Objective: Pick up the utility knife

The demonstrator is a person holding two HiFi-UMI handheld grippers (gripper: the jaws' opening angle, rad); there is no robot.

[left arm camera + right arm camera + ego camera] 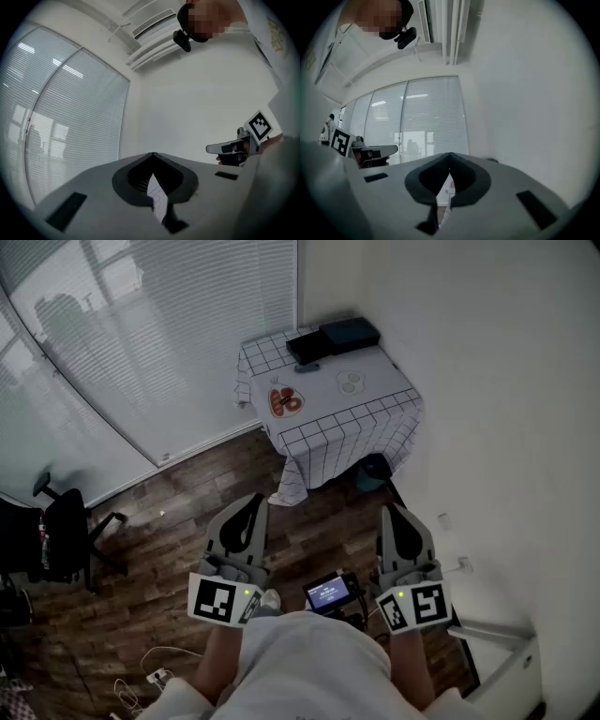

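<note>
At our waist a small screen [329, 592] glows between our two hands. The left gripper [251, 504] and the right gripper [395, 514] point ahead over the wooden floor [187, 502]. Each has its jaws closed together on nothing. Farther off, in the corner, a table [319, 442] stands under a checked cloth. On it, just before a black box [333, 338], lies what may be the utility knife [307, 367]; it is too small for us to be sure.

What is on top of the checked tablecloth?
Dark flat boxes at the far edge, a red-orange shape and a pale green one. No knife can be made out; anything behind the boxes is hidden.
</note>
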